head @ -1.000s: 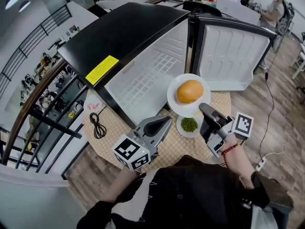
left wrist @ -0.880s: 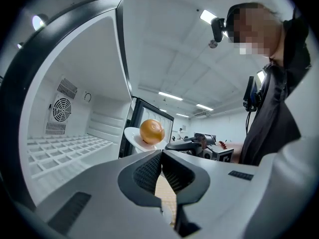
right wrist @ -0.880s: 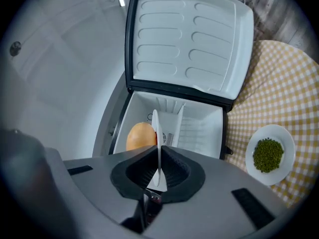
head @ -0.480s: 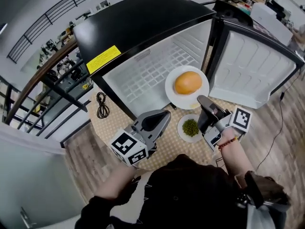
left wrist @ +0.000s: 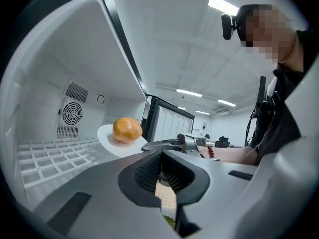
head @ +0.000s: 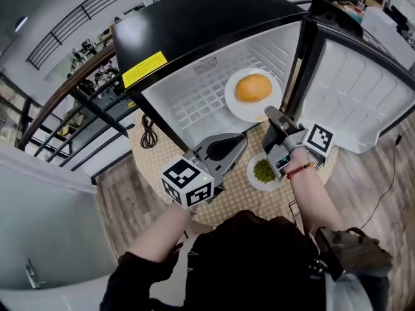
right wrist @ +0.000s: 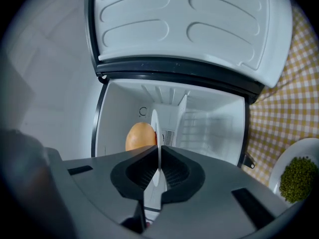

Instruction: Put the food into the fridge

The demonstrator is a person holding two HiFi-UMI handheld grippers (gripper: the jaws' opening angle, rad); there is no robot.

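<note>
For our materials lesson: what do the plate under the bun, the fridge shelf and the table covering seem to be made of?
Plate: smooth, plain white with a thin edge; glazed ceramic or melamine, the look leaves it open.
Fridge shelf: white grid of thin bars, probably coated wire.
Table covering: matte yellow-and-white check, apparently woven cloth.
</note>
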